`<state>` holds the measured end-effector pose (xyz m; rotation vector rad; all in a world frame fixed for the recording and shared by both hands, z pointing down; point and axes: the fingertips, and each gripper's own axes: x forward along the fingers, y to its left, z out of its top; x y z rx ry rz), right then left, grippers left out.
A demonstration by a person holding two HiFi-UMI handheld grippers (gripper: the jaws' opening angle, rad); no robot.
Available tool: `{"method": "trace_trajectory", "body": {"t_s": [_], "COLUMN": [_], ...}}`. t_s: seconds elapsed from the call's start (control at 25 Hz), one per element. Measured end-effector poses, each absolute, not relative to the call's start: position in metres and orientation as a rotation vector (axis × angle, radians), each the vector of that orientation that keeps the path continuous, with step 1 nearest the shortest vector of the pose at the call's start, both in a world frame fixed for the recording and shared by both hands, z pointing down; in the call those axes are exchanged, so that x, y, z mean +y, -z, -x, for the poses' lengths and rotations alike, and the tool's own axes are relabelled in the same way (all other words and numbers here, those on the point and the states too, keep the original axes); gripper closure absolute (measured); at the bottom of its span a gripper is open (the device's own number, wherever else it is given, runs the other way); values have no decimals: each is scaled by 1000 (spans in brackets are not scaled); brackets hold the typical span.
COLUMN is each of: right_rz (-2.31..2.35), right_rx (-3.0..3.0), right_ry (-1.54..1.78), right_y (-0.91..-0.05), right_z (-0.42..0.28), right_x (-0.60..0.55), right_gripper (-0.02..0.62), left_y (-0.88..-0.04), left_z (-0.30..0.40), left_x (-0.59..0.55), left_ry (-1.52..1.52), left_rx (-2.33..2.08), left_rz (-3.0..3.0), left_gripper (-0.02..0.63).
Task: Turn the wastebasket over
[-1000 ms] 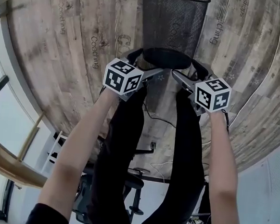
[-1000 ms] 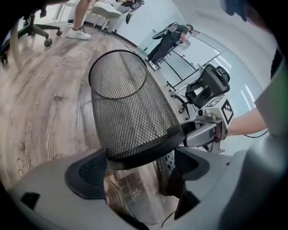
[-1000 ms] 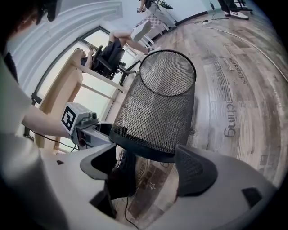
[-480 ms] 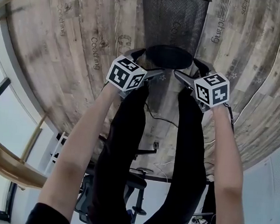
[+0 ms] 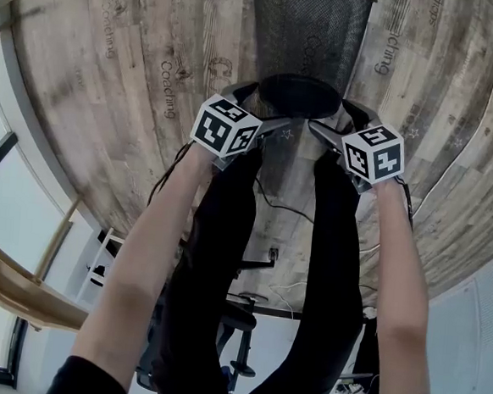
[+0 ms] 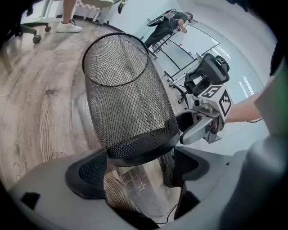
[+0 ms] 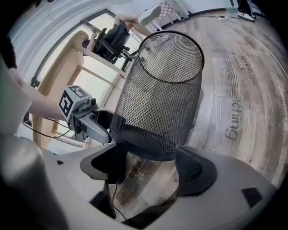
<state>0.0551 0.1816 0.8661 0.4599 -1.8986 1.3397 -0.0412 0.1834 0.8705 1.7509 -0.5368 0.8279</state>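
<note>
The black mesh wastebasket point(image 5: 305, 43) hangs tilted over the wooden floor, its closed base toward me and its open rim pointing away. My left gripper point(image 5: 269, 127) presses on the base from the left and my right gripper point(image 5: 324, 132) from the right, so the basket is pinched between them. In the left gripper view the wastebasket point(image 6: 126, 99) has its base band just beyond the wide-spread jaws of the left gripper point(image 6: 137, 166), with the right gripper point(image 6: 200, 130) opposite. The right gripper view mirrors this: wastebasket point(image 7: 162, 99), right gripper point(image 7: 150, 164) open, left gripper point(image 7: 90, 121) across.
Below is a printed plank floor point(image 5: 137, 73), crossed by a thin cable point(image 5: 453, 166). My black-trousered legs point(image 5: 216, 257) stand under the grippers. Office chairs and a desk point(image 7: 108, 40) are off to one side, and a person point(image 6: 173, 22) stands by a table far off.
Both grippers and the basket have shifted slightly away from me, upward in the head view. The hold on the base looks the same.
</note>
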Motion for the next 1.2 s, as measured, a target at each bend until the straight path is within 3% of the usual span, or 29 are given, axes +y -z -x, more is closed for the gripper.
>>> {"method": "trace_trajectory", "body": {"t_s": [0.56,0.72,1.2], "right_rz": [-508,-435,-230], "right_rx": [-1962,-1989,-2050], "right_ry": [-1220,-1052,-522], "right_y": [-801,-779,-769], "right_z": [-77,-76,-36], "right_x": [100,67,-11], "right_gripper": [207,207,207], "left_y": [-823,-830,-853], "left_z": [30,32,5], "left_x": [173,169,161], "left_ry": [-869,-1011,-1042], "left_rx": [-969,-1018,-980], "left_rz": [-1579,-1535,-1409], "left_gripper": [146,146,140]}}
